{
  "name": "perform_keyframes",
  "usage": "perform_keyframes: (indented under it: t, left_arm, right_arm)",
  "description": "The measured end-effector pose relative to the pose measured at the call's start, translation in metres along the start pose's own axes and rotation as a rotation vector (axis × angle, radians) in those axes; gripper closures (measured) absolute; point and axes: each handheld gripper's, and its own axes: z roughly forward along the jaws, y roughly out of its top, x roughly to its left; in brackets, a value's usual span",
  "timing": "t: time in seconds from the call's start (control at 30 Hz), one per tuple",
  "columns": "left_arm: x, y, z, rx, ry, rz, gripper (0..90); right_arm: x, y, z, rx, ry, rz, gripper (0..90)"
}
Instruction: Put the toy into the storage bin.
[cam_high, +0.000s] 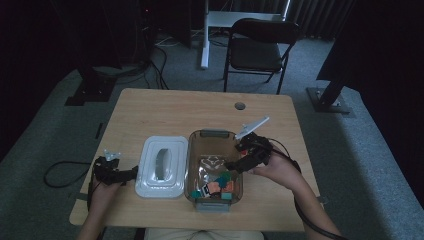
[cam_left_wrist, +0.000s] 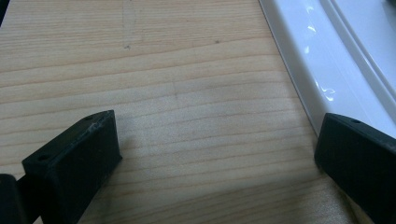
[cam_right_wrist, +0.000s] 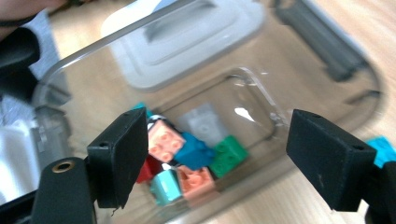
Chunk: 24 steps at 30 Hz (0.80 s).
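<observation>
Looking down from the high view, your right gripper (cam_high: 240, 161) hovers over the clear box (cam_high: 196, 150) of bricks (cam_high: 220, 183); your left gripper (cam_high: 131, 173) rests on the tabletop (cam_high: 170, 110) beside the white lid (cam_high: 161, 167); both gripper views show fingers (cam_right_wrist: 122, 154) spread, empty.

No readable text, label, brand, number or sign anywhere: none on the box (cam_high: 196, 150), the lid (cam_high: 161, 167), the bricks (cam_right_wrist: 187, 151) or the table (cam_high: 175, 110).
</observation>
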Motion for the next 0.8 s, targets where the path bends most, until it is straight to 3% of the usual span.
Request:
perform_keyframes:
  t: [0.23, 0.4, 0.63, 0.8]
  left_arm:
    - [0.0, 0.0, 0.0, 0.0, 0.0, 0.0, 0.5]
    - [0.0, 0.0, 0.0, -0.004, 0.0, -0.002, 0.5]
    - [0.0, 0.0, 0.0, -0.002, 0.001, 0.001, 0.5]
    - [0.0, 0.0, 0.0, -0.002, 0.0, 0.0, 0.5]
  right_arm:
    - [-0.022, -0.011, -0.016, -0.035, -0.069, 0.045, 20.6]
    - [-0.043, -0.022, -0.024, -0.042, -0.116, 0.109, 22.2]
    - [-0.074, -0.039, -0.021, -0.047, -0.151, 0.202, 23.4]
    - [-0.093, -0.05, -0.008, -0.017, -0.17, 0.247, 24.3]
